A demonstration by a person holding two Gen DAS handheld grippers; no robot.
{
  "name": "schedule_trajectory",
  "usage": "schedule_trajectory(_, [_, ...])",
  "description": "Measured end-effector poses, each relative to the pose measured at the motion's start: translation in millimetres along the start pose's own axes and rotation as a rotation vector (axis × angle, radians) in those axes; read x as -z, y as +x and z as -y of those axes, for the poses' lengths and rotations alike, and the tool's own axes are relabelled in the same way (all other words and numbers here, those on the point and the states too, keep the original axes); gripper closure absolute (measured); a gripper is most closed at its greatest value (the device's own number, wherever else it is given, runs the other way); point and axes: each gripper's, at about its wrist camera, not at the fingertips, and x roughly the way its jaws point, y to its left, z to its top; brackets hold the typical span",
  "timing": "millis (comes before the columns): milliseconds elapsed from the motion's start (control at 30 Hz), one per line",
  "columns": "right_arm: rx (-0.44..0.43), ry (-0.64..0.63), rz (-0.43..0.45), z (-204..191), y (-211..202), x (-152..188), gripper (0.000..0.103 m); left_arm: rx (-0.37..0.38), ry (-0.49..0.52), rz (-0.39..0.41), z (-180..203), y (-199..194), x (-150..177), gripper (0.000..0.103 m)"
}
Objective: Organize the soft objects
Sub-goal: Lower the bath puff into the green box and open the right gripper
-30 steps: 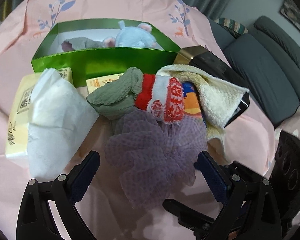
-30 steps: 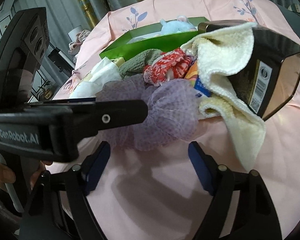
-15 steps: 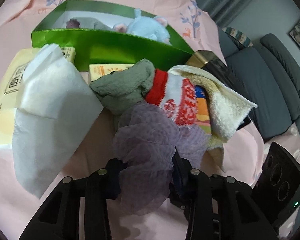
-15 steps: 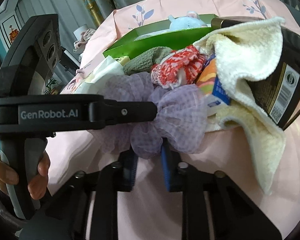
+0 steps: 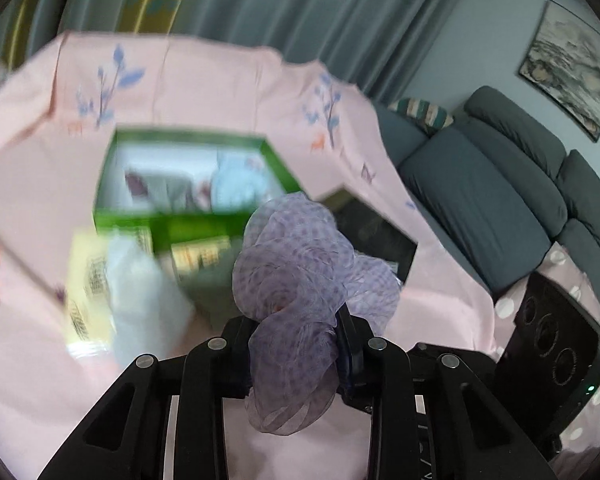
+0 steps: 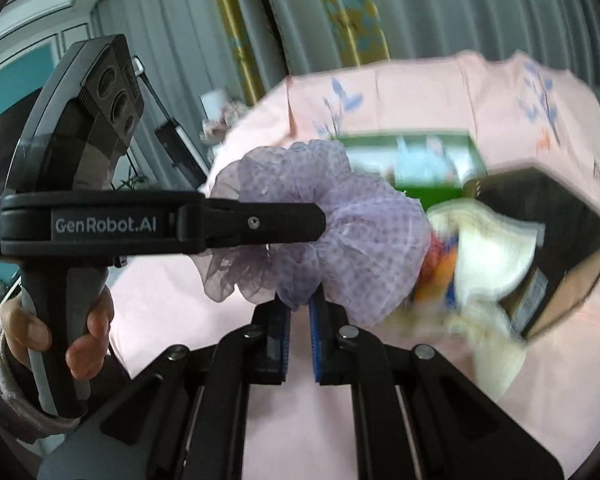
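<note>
We hold one soft thing between two grippers: a lilac, dotted, gauzy scrunchie [image 5: 296,276], lifted clear of the pink tablecloth [image 5: 204,80]. Our left gripper [image 5: 296,344] has just been closing, and its jaws now stand narrow with a thick bunch of the gauze pressed between them. Our right gripper [image 6: 299,312] has closed almost completely and pinches a thin fold at the scrunchie's lower edge. We judge that both take hold because the fabric is limp and puffy, so two grips keep it gathered while it travels. In the right wrist view the scrunchie's long axis runs roughly side to side, from the left gripper's fingers [image 6: 260,222] across toward a cream towel [image 6: 496,248] and a dark box [image 6: 556,220]; in the left wrist view it bulges upward and away from us, one loose end hanging below the jaws. Beyond it sits an open green box [image 5: 188,220] with a pale blue plush toy [image 5: 236,188] inside, which seems the likely place for it. A hand [image 6: 56,328] grips the left handle.
</note>
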Motion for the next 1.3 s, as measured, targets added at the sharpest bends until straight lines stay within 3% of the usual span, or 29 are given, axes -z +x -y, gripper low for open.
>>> schedule_trajectory(133, [0.019, -0.057, 0.049, 2, 12, -44, 0.095, -0.059, 0.037, 0.055, 0, -1, -42, 0.072])
schedule_trajectory(300, [0.016, -0.047, 0.052, 15, 42, -83, 0.095, -0.103, 0.005, 0.088, -19, 19, -93, 0.072])
schedule_trajectory(433, [0.021, -0.008, 0.013, 32, 84, -107, 0.094, -0.135, -0.05, 0.061, -46, 45, -119, 0.072])
schedule_trajectory(633, [0.059, 0.053, -0.109, 55, 155, -112, 0.091, -0.228, -0.141, -0.032, -95, 106, -138, 0.072])
schedule_trajectory(700, [0.082, 0.066, -0.15, 61, 174, -110, 0.089, -0.251, -0.168, -0.067, -108, 122, -138, 0.067])
schedule_trajectory(800, [0.125, 0.068, -0.219, 70, 199, -107, 0.072, -0.302, -0.187, -0.103, -123, 142, -138, 0.04])
schedule_trajectory(833, [0.141, 0.068, -0.238, 72, 204, -107, 0.055, -0.314, -0.189, -0.111, -126, 146, -138, 0.022])
schedule_trajectory(867, [0.156, 0.071, -0.263, 74, 209, -107, 0.036, -0.326, -0.192, -0.128, -130, 151, -137, 0.012])
schedule_trajectory(1033, [0.181, 0.026, -0.272, 69, 198, -109, 0.033, -0.366, -0.208, -0.184, -141, 159, -128, 0.011])
schedule_trajectory(1167, [0.189, 0.014, -0.229, 63, 164, -102, 0.028, -0.346, -0.245, -0.148, -143, 139, -121, 0.009])
schedule_trajectory(1300, [0.185, 0.008, -0.163, 63, 120, -93, 0.027, -0.381, -0.175, -0.091, -125, 111, -111, 0.003])
